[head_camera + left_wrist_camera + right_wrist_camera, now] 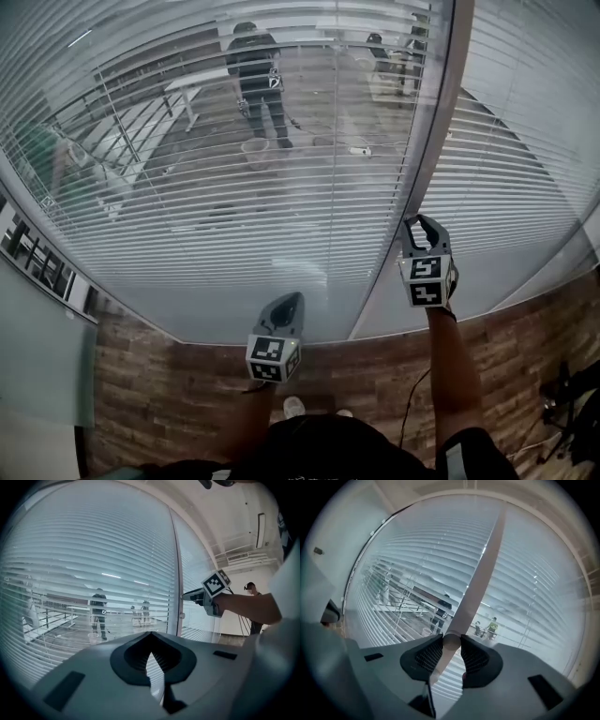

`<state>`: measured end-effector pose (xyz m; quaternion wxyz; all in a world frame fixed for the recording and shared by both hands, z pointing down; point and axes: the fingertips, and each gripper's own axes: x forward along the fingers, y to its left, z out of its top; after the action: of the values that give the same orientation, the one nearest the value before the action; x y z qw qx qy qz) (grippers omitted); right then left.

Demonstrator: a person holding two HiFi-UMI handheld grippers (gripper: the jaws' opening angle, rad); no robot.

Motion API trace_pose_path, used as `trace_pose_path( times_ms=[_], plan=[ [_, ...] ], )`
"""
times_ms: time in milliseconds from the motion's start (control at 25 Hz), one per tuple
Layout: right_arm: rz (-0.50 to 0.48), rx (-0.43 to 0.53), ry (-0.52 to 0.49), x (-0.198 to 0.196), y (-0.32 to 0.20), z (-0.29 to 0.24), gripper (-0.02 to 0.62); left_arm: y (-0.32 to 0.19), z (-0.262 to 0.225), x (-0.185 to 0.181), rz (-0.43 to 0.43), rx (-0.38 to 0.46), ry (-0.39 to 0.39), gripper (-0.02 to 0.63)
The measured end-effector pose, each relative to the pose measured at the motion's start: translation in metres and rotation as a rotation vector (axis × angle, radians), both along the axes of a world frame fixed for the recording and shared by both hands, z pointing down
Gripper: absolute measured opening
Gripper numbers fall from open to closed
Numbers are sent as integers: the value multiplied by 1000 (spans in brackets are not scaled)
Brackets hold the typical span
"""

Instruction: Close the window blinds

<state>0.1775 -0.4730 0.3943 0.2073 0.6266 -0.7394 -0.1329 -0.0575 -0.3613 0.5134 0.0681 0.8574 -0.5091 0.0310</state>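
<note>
White slatted blinds (234, 169) hang behind the glass, tilted open enough that the room beyond shows through. A brownish upright frame bar (427, 159) divides the left pane from the right one. My right gripper (419, 221) is up against this bar, shut on a small round knob (451, 642) that sits between its ribbed pads (429, 654). The left gripper view shows the right gripper (184, 596) level against the bar. My left gripper (292, 300) hangs lower and to the left, short of the glass, shut with nothing in it.
Beyond the glass a person (258, 80) stands by a bucket (254, 150), with others at tables further back. A second small knob (182, 616) sits lower on the bar. Wood-plank floor (169, 394) lies below the window, with cables and a stand (562, 394) at right.
</note>
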Motion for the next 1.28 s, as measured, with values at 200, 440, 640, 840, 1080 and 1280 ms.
trace_pose_path(
  times_ms=[200, 440, 640, 840, 1080, 1280],
  plan=[
    [16, -24, -189, 7, -2, 3, 118, -1, -3, 3, 7, 9, -14, 0],
    [28, -46, -473, 12, -4, 4, 118, -1, 4, 8, 17, 3, -22, 0],
    [10, -81, -645, 15, -8, 5, 121, -2, 3, 10, 20, 4, -24, 0],
    [32, -54, -638, 14, -10, 6, 121, -1, 5, 4, 13, 2, -38, 0],
    [38, 0, -480, 12, -8, 6, 121, -4, 4, -9, -12, 5, -43, 0],
    [40, 94, -67, -1, 1, 0, 121, -8, 4, -10, -11, 9, -50, 0]
  ],
)
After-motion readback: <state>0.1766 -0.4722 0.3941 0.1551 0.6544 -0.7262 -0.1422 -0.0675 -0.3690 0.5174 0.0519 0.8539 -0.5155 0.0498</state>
